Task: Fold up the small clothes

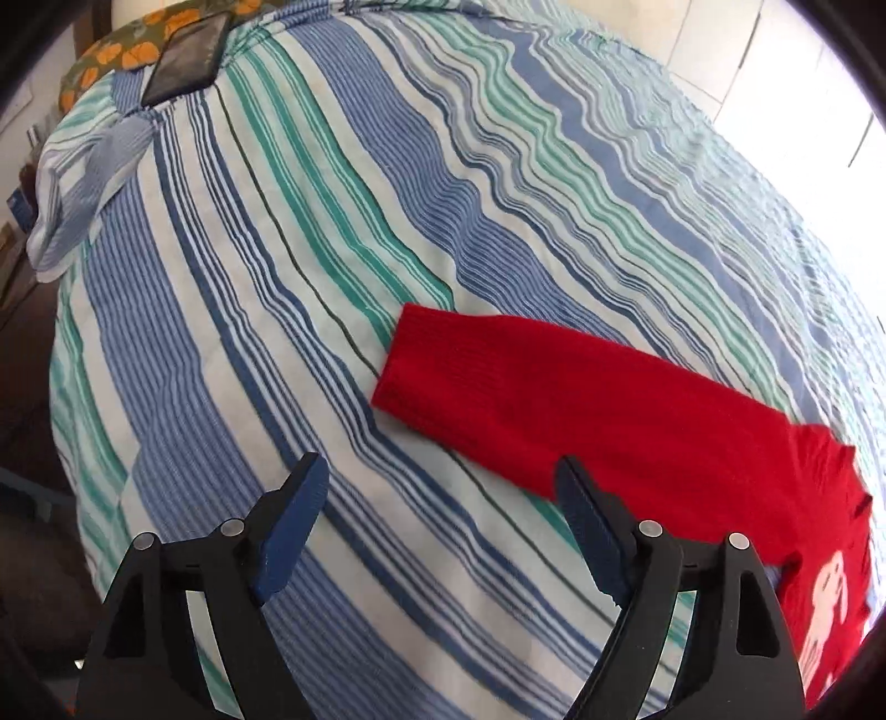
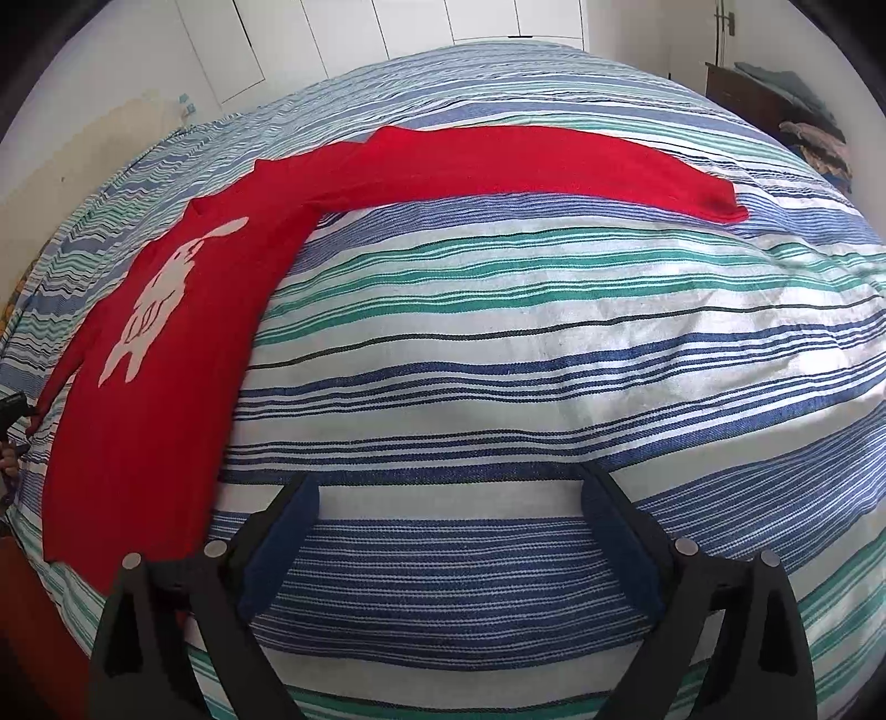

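A small red knitted sweater [image 2: 183, 354] with a white figure on its front lies flat on the striped bed cover [image 2: 498, 343]. One sleeve [image 2: 526, 160] stretches out to the right in the right wrist view. In the left wrist view the other sleeve [image 1: 526, 387] lies stretched out, its cuff toward the left. My left gripper [image 1: 443, 476] is open and empty just above the cover, its right finger over the sleeve's near edge. My right gripper [image 2: 448, 493] is open and empty over the bare cover, right of the sweater's hem.
A dark flat object [image 1: 188, 58] lies on a floral pillow [image 1: 122, 52] at the bed's far end. A striped pillowcase [image 1: 83, 183] lies bunched at the left edge. A dark dresser with clothes [image 2: 786, 105] stands beyond the bed's right side.
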